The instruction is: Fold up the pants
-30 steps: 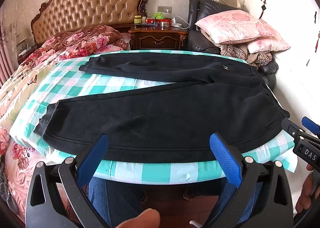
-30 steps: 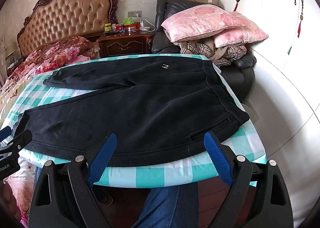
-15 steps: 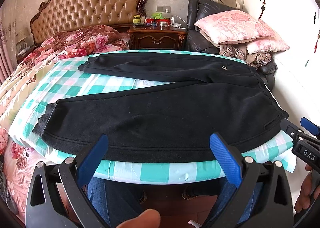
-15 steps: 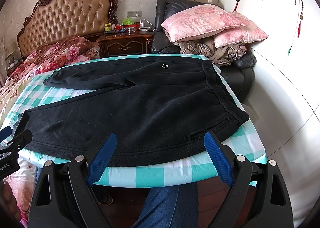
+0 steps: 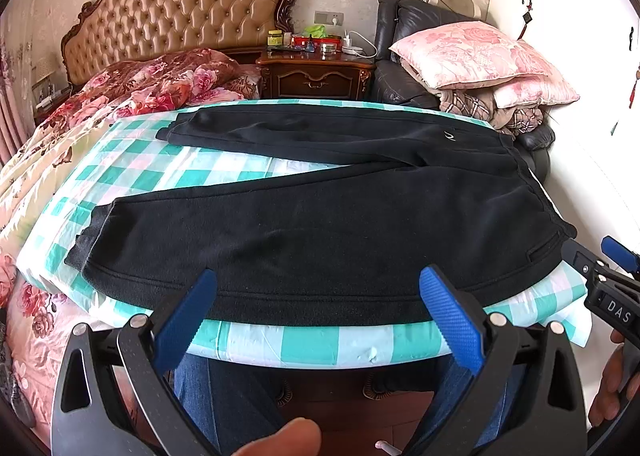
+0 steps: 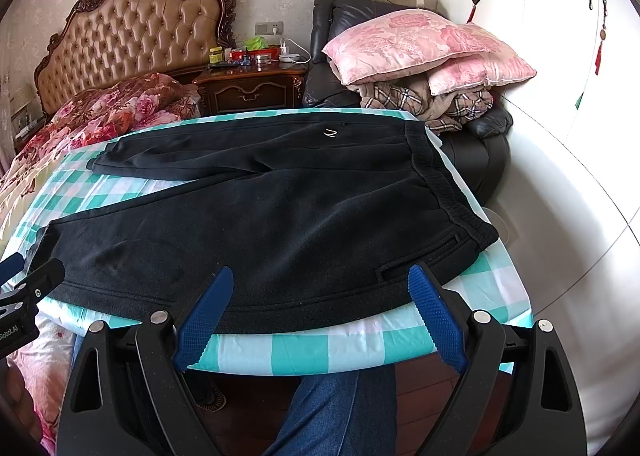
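your left gripper (image 5: 316,312) and right gripper (image 6: 320,312) both hover spread wide, level, probably just short of the pants (image 5: 340,232) at 12 o'clock.

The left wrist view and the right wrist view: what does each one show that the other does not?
Only the left wrist view shows the near trouser cuff whole and the right hand-held gripper at its edge. Only the right wrist view shows the second wardrobe door and the left hand-held gripper. Both show the black pants spread flat on the checked cloth, unfolded, and open jaws.
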A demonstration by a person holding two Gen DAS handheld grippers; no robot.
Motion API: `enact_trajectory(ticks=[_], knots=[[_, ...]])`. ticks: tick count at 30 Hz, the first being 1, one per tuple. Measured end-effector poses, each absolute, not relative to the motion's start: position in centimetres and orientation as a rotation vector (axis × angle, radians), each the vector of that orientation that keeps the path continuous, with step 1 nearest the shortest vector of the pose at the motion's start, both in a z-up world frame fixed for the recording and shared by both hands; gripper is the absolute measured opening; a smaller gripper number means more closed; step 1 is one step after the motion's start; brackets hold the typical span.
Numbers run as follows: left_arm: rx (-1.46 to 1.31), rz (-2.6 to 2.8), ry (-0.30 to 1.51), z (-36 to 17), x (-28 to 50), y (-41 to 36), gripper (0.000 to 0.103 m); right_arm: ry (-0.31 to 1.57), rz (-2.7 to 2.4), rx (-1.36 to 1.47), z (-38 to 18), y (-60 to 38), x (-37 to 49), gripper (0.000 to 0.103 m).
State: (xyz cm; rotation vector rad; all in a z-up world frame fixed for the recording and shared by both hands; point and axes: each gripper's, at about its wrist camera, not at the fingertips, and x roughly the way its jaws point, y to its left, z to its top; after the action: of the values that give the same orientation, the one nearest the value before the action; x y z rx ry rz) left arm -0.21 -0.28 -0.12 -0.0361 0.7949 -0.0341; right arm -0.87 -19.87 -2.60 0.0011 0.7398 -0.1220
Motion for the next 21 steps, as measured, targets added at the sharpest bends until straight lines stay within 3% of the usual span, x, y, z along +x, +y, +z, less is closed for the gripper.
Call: enact_trajectory(ticks=[21], knots=[[-0.038,-0.034,0.796,-0.12,-0.22,-0.28,0.102,0.740,-0.123,0.001,-2.57,-19.94,-0.91,0.086]])
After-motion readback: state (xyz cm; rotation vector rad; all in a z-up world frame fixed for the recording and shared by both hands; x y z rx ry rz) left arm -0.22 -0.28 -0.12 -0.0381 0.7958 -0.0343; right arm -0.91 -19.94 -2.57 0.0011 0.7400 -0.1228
